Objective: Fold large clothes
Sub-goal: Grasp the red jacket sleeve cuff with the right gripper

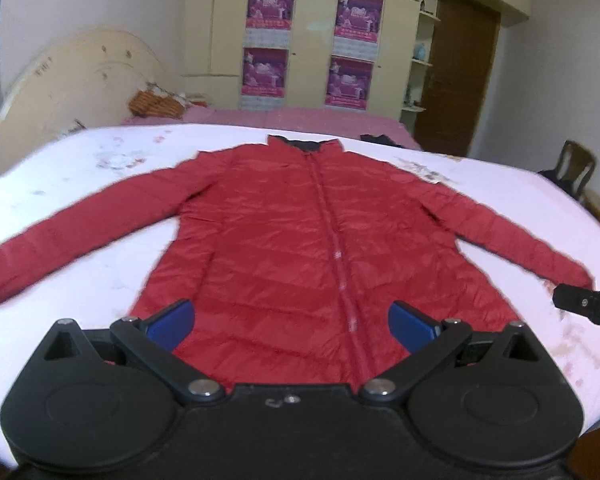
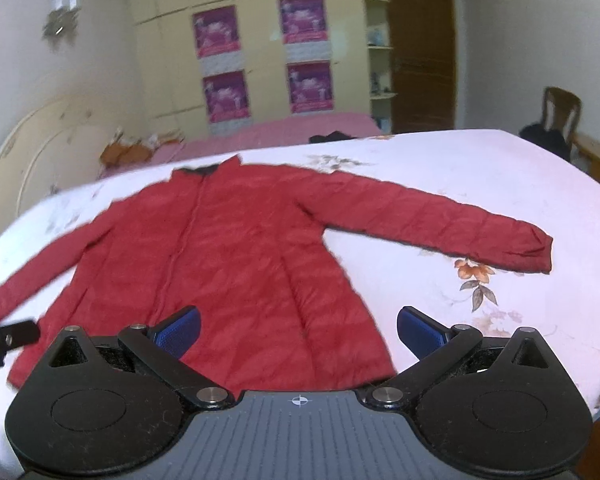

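Floral bedsheet (image 2: pixel 480 184) carries a red down jacket (image 1: pixel 300 240) spread flat, sleeves out toward 9 and 3 o'clock (ready for folding); both grippers' (image 1: pixel 292 322) (image 2: pixel 299 330) jaws gape wide, holding nothing.

your left gripper (image 1: pixel 292 326) is spread wide, blue fingers (image 1: pixel 172 324) far apart with nothing pinched between them, and it's held pretty level. your right gripper (image 2: pixel 298 332) is the same deal, jaws wide apart, blue pads (image 2: pixel 420 332) gripping nothing. each one pokes into the other's camera as a black tip at the side edge, so you've got them side by side, well apart.
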